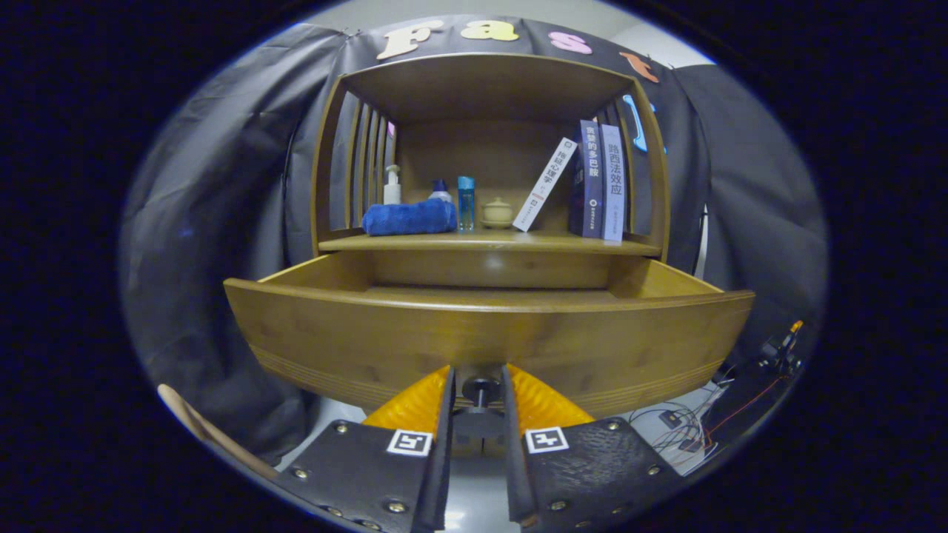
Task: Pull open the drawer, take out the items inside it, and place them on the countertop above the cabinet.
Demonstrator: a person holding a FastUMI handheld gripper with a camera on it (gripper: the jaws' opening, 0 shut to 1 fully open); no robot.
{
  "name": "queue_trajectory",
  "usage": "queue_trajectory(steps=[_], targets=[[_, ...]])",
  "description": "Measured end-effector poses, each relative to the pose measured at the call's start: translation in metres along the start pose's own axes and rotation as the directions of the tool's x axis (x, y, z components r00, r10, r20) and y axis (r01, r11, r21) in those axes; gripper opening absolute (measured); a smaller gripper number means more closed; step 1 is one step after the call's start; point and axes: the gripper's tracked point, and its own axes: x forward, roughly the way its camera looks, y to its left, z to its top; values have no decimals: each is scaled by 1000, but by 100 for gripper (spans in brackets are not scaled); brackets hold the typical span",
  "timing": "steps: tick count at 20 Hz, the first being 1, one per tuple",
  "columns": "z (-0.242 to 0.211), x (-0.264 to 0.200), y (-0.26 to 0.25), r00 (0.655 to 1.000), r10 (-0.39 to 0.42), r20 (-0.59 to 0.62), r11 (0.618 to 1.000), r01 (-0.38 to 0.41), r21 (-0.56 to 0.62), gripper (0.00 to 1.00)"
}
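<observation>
Gripper (478,389) fingers stand narrow on either side of the drawer's knob (481,386), seemingly clamped on it at the middle of the drawer (489,340) front. By the look of it the drawer is already pulled well out from the cabinet, so step one seems nearly done. Its inside is hidden behind the front panel, so the items cannot be seen. The countertop (489,240) already carries a towel (409,218), bottles and books; emptying remains.

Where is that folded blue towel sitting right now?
The blue towel lies on the cabinet's countertop, far beyond the gripper, in front of a white pump bottle and beside a blue bottle.
</observation>
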Motion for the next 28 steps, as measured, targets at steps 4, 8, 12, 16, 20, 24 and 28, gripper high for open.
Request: queue_trajectory(steps=[4,8,12,16,20,24,28], targets=[[-4,3,-2,999,-40,-15,998,41,38,38],[-6,3,-4,999,-38,-39,996,41,75,25],[13,-27,-2,1000,-9,-3,998,9,55,5],[12,-33,-4,999,-14,40,998,12,61,5],[5,-23,-8,1000,-17,-14,996,18,87,22],[-10,-11,-5,998,-24,-52,999,26,37,52],[-25,9,-4,996,-27,-89,996,34,82,52]])
